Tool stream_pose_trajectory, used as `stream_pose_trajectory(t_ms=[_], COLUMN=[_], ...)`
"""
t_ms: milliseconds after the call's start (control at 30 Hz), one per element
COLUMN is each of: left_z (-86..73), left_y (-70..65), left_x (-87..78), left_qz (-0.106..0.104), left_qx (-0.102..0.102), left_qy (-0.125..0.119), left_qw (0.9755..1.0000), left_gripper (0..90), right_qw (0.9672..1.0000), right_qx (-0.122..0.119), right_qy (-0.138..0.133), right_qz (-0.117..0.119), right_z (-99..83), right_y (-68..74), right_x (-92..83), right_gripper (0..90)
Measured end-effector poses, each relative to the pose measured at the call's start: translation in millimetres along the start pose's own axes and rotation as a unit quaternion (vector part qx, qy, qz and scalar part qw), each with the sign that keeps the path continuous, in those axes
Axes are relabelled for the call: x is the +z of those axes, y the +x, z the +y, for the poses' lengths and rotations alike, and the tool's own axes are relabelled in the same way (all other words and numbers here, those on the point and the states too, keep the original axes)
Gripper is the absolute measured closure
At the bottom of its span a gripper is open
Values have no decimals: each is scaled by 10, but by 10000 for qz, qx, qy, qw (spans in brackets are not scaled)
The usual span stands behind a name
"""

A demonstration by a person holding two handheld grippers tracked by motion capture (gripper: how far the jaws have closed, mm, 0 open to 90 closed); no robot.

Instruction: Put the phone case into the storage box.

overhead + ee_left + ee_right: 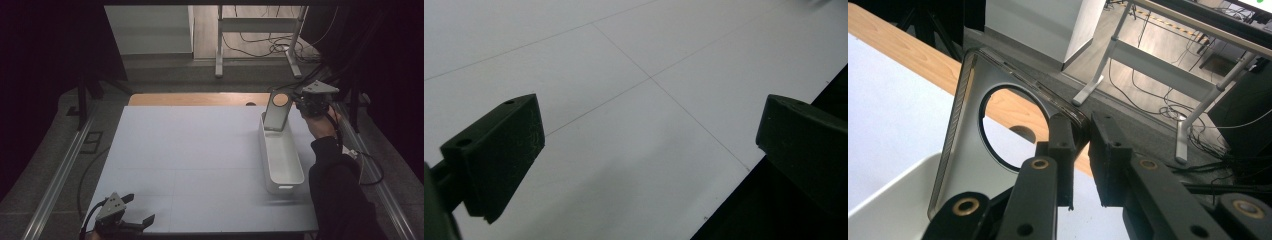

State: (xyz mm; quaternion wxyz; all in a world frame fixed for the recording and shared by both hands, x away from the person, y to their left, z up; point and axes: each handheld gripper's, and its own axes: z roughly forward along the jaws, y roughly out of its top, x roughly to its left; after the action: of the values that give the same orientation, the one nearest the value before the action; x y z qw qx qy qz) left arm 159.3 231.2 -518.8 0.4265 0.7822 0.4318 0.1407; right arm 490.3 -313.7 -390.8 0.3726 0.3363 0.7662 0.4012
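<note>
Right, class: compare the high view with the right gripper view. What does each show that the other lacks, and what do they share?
High view alone: the open left claw low at the white table's near edge, and the person's dark sleeve. Right gripper view alone: the right claw pinching the grey lid's ridged rim. Both: the grey plastic lid with a round hole, tilted over the long white tub.

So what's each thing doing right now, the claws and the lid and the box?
Left claw: open, holding nothing, low over the white table.
Right claw: shut on the lid's top edge.
Lid: tilted up on end, bottom in the box.
Box: open, looks empty inside.
</note>
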Motion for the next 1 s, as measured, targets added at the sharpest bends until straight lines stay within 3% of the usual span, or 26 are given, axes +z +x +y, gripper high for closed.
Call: stream_pose_trajectory(t_ms=[667, 1000], left_z=[1, 2], left_y=[0, -2], left_x=[4, 4], left_qz=[6, 2], left_qx=[-11, 10], left_qy=[15, 24], left_qw=[10000, 10000], left_gripper=[1, 1], right_qw=[10000, 10000], right_qx=[-92, -87], right_qy=[23, -32], right_qz=[27, 14], right_z=[-183, -187], right_y=[85, 117], right_x=[133, 151], right_gripper=[803, 789])
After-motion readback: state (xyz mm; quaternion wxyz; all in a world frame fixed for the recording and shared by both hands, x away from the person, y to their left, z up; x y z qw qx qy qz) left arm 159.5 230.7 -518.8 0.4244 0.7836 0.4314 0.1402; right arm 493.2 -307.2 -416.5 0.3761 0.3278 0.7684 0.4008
